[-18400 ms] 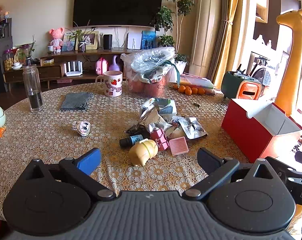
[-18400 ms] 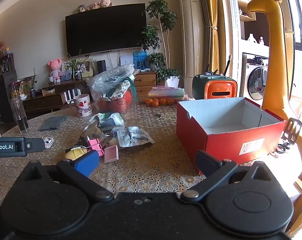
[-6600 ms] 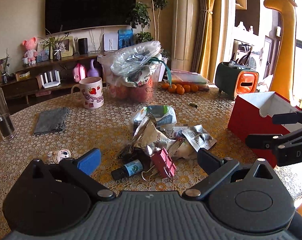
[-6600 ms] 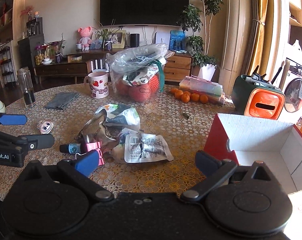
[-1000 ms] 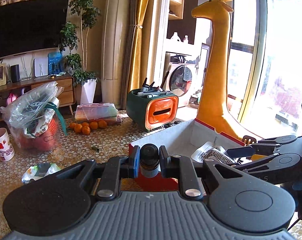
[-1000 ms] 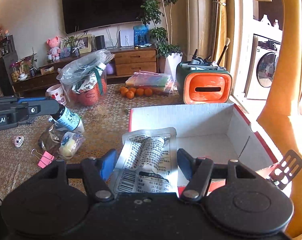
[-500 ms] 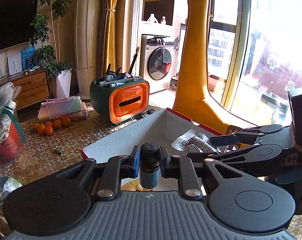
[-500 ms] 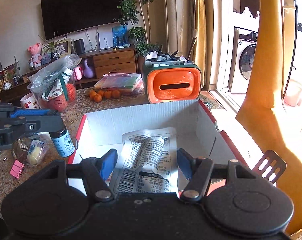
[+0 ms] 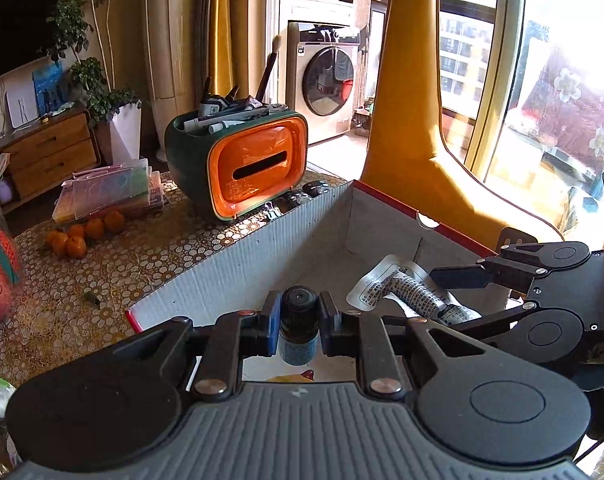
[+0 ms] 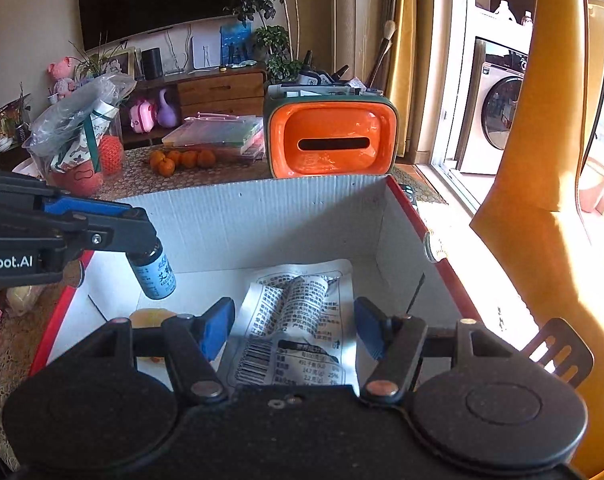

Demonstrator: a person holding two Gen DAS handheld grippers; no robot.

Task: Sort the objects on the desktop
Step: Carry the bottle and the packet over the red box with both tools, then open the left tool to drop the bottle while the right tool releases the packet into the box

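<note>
sunlit living room, with a lace-patterned counter [image 9: 114, 268] carrying a red cardboard box with white corrugated inner walls [image 10: 262, 216]. left tool [image 9: 300, 326] is clamped on a small dark glass bottle with a black cap and blue label [image 9: 298, 330], which hangs upright over the box's near-left corner. right tool [image 10: 294, 328], just right of the left one, grips a silver printed foil pouch [image 10: 298, 320] between its blue pads, held over the box floor. a yellowish object [image 10: 152, 316] lies in the box below the bottle. beyond the box stands a green and orange pen holder [image 10: 329, 140].
</note>
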